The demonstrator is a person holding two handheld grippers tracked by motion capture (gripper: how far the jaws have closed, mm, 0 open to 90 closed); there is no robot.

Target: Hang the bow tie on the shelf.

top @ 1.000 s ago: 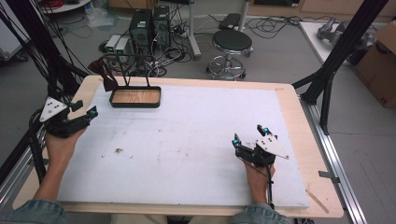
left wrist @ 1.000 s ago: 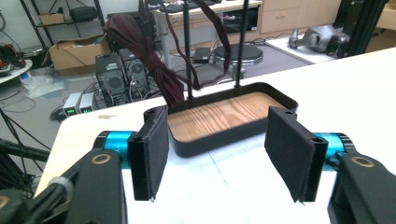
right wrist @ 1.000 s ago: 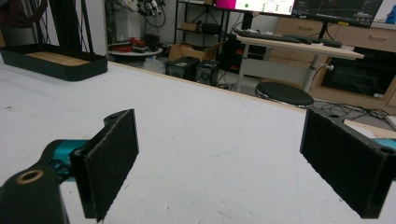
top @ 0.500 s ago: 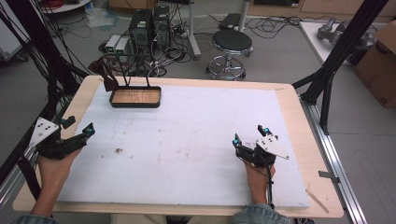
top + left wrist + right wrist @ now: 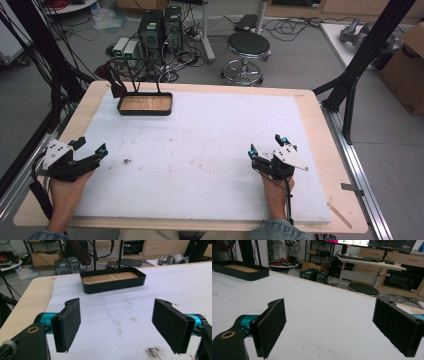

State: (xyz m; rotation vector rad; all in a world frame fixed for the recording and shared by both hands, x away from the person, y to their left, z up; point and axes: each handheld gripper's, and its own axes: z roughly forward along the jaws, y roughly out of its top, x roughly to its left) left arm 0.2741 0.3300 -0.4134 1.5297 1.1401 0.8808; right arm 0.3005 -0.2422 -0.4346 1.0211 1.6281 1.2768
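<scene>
Since a second ago, left claw (image 5: 90,156) has drawn back to the counter's (image 5: 310,107) near-left edge; right claw (image 5: 265,150) unmoved. Both released, empty. Black wooden-bottomed tray (image 5: 145,104) sits far-left; approach it level, jaws wide.

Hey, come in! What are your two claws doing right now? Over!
Left gripper open, empty. Right gripper open, empty. Tray far off at the back, nothing in the way.

A round black stool (image 5: 248,46) and computer towers (image 5: 161,26) stand behind the table.
</scene>
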